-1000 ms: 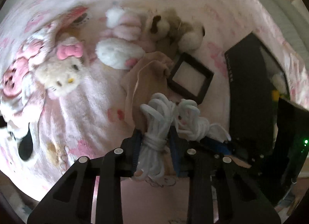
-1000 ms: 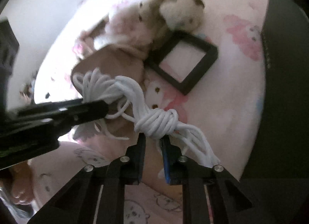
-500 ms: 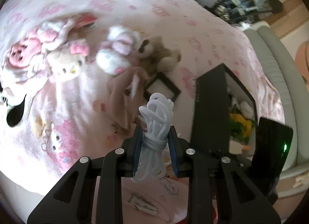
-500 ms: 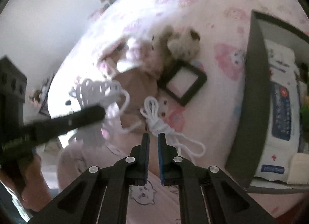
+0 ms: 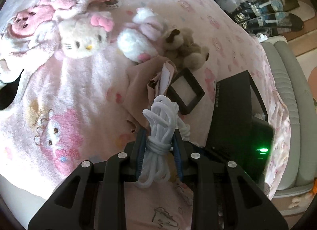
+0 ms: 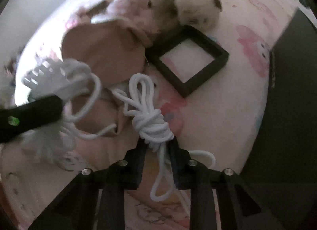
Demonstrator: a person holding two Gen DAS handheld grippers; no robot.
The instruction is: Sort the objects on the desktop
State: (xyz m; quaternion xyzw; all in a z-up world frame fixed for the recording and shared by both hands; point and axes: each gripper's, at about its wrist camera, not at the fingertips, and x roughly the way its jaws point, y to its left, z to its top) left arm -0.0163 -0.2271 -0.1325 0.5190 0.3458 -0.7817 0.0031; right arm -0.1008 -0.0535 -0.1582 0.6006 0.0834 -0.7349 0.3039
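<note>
Left gripper (image 5: 158,140) clamps a knotted white cord bundle (image 5: 161,123) at its wrapped waist, lifted clear of the pink printed blanket (image 5: 65,91), likely for carrying to the black box (image 5: 235,107) at right. Right gripper (image 6: 157,142) jaws are opening astride a second white cord bundle (image 6: 151,126), lying on the blanket near the square black frame (image 6: 188,59); grip not yet made.

White cord bundle (image 5: 160,123); black square frame (image 6: 188,59); pink blanket (image 5: 79,95) with cartoon prints; beige-brown plush dog (image 5: 184,47).
</note>
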